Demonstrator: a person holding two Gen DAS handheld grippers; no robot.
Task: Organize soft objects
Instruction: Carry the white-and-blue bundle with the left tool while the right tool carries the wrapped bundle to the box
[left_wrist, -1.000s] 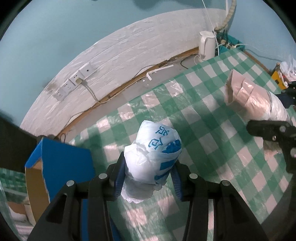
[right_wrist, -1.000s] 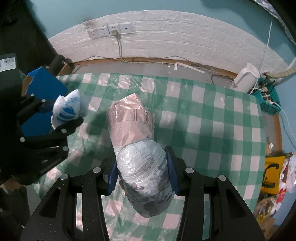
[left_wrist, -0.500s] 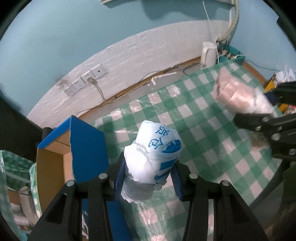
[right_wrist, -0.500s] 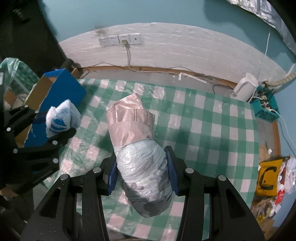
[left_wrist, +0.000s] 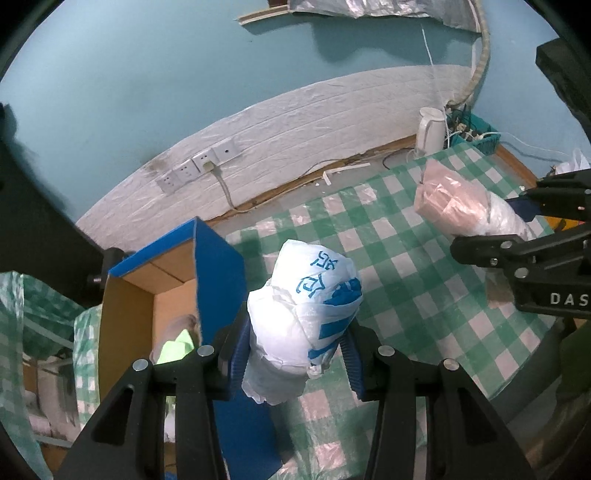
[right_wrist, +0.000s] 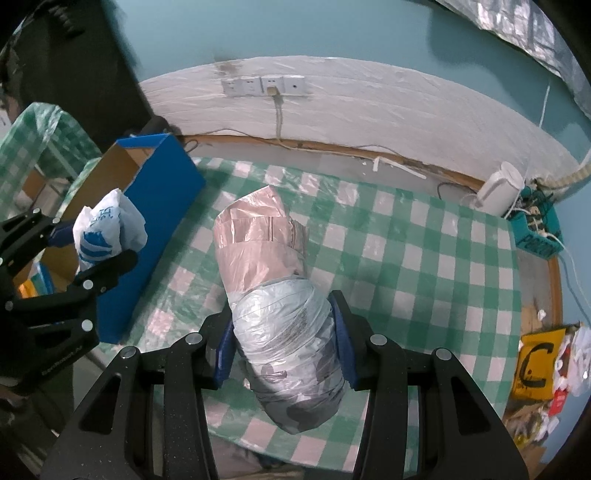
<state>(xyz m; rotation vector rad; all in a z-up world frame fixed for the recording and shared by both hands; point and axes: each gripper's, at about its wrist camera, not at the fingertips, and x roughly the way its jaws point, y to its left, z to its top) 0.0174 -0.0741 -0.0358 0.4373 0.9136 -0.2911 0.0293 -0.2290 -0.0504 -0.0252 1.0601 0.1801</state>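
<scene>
My left gripper (left_wrist: 295, 350) is shut on a white plastic bundle with blue print (left_wrist: 306, 306), held in the air over the left edge of the green checked table (left_wrist: 406, 280), beside an open blue cardboard box (left_wrist: 218, 280). In the right wrist view that bundle (right_wrist: 107, 229) hangs at the box (right_wrist: 162, 206). My right gripper (right_wrist: 284, 347) is shut on a long roll wrapped in pink and grey plastic (right_wrist: 266, 258), lifted over the table (right_wrist: 424, 266). The roll (left_wrist: 454, 206) and right gripper (left_wrist: 517, 229) show at the right of the left wrist view.
Something bright green (left_wrist: 177, 347) lies inside the box. A white kettle (right_wrist: 498, 192) and a teal basket of cables (right_wrist: 539, 236) stand at the far right corner. Wall sockets (left_wrist: 199, 166) with a cord are behind. A yellow sign (right_wrist: 537, 365) and litter lie right of the table.
Both grippers have risen and drifted left with their loads still gripped. The white bundle now hangs by the blue box, whose inside has come into view.
</scene>
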